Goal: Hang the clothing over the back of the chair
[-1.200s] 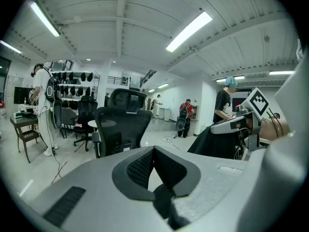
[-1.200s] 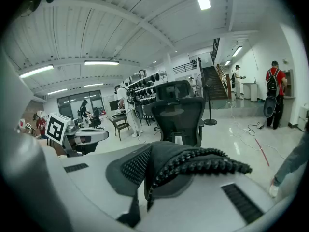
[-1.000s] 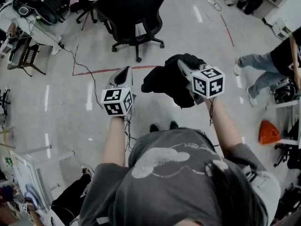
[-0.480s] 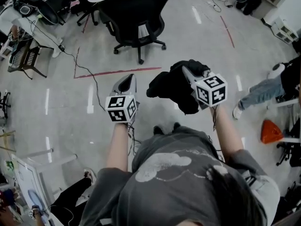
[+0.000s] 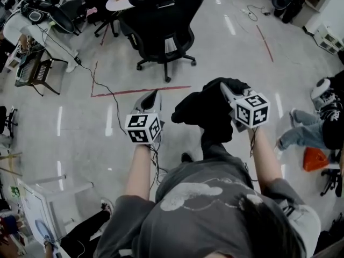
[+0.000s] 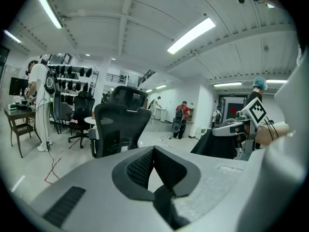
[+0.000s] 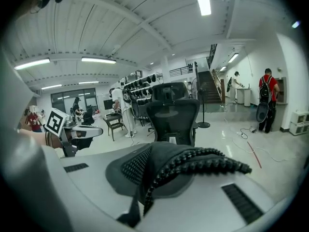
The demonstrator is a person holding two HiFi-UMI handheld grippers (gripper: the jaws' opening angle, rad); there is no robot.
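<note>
A black office chair (image 5: 161, 26) stands on the floor ahead of me, its back toward me; it also shows in the left gripper view (image 6: 118, 129) and the right gripper view (image 7: 174, 117). My right gripper (image 5: 223, 85) is shut on a black piece of clothing (image 5: 207, 109), which hangs bunched below it. Up close, the dark cloth with its zipper (image 7: 193, 163) lies across the jaws of that gripper (image 7: 147, 151). My left gripper (image 5: 156, 92) is held beside it, apart from the cloth, its pads (image 6: 145, 166) meeting with nothing between them.
A red tape line (image 5: 140, 90) and a black cable (image 5: 107, 93) cross the floor before the chair. A person's legs (image 5: 301, 130) and an orange bag (image 5: 313, 157) are at the right. More chairs and a small dark table (image 5: 35, 71) stand at the left.
The chair now sits lower and larger in the head view. The person at the right has shifted toward the frame's edge. Both grippers keep their pose and the clothing stays held.
</note>
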